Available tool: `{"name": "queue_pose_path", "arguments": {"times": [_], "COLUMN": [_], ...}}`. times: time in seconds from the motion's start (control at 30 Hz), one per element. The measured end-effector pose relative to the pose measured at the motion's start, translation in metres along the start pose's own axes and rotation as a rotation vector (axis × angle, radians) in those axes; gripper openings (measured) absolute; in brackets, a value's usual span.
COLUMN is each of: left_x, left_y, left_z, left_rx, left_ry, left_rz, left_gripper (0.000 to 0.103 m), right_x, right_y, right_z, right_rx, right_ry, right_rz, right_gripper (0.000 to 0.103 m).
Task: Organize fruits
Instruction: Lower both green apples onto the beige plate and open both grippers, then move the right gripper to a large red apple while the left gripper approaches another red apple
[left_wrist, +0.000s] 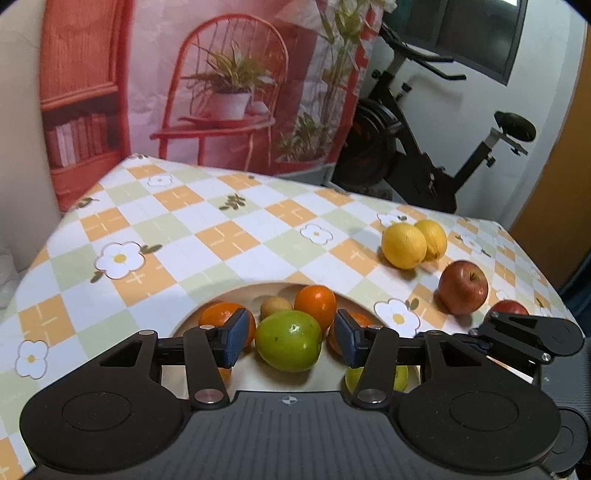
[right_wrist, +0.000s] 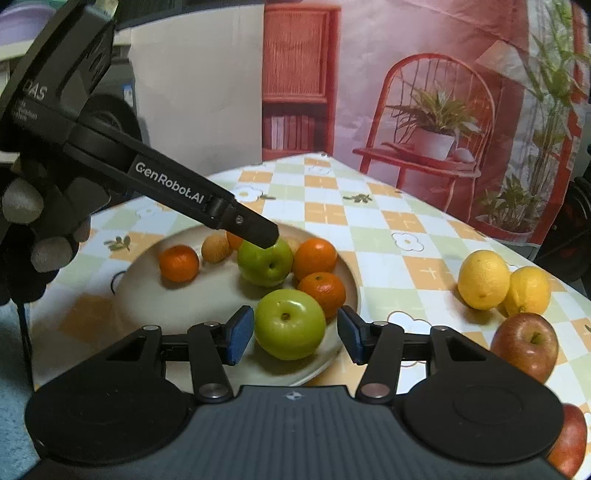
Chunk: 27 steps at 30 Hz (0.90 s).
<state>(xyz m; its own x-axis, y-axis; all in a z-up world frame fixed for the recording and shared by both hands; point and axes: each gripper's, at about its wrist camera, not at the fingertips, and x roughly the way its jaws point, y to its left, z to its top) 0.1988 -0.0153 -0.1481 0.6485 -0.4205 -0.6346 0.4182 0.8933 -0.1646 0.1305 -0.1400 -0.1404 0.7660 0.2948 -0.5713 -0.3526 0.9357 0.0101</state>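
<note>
A cream plate (right_wrist: 155, 295) holds two green apples, several oranges (right_wrist: 314, 258) and a small tan fruit (right_wrist: 216, 248). My left gripper (left_wrist: 290, 341) is open around the far green apple (left_wrist: 288, 339), pads apart from it; in the right wrist view its finger (right_wrist: 255, 229) rests over that apple (right_wrist: 264, 264). My right gripper (right_wrist: 295, 334) is open around the near green apple (right_wrist: 290, 328), with gaps on both sides. Two lemons (right_wrist: 484, 278) and red apples (right_wrist: 524, 345) lie on the tablecloth to the right.
The table has a checked flower cloth (left_wrist: 221, 236) with its far edge close behind. A printed backdrop (left_wrist: 229, 81) hangs beyond, and an exercise bike (left_wrist: 417, 147) stands at the right. My right gripper shows at the right of the left wrist view (left_wrist: 532, 332).
</note>
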Motion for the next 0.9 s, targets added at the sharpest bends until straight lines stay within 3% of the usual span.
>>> {"name": "queue_pose_path", "arguments": {"times": [0.3, 0.6, 0.9], "left_x": [-0.019, -0.022, -0.002], "left_y": [-0.031, -0.078, -0.116], "left_z": [-0.004, 0.007, 0.013], "left_rx": [0.007, 0.055, 0.099], "left_ry": [-0.088, -0.158, -0.154], "left_rz": [0.072, 0.043, 0.006], "left_gripper": [0.054, 0.055, 0.055], "right_x": [-0.040, -0.090, -0.125], "right_y": [-0.020, -0.057, -0.107], "right_z": [-0.011, -0.034, -0.066], "right_rx": [0.102, 0.183, 0.284], "right_ry": [-0.101, -0.168, -0.178], "right_rz": [-0.074, -0.193, -0.283], "right_gripper": [0.054, 0.058, 0.066]}}
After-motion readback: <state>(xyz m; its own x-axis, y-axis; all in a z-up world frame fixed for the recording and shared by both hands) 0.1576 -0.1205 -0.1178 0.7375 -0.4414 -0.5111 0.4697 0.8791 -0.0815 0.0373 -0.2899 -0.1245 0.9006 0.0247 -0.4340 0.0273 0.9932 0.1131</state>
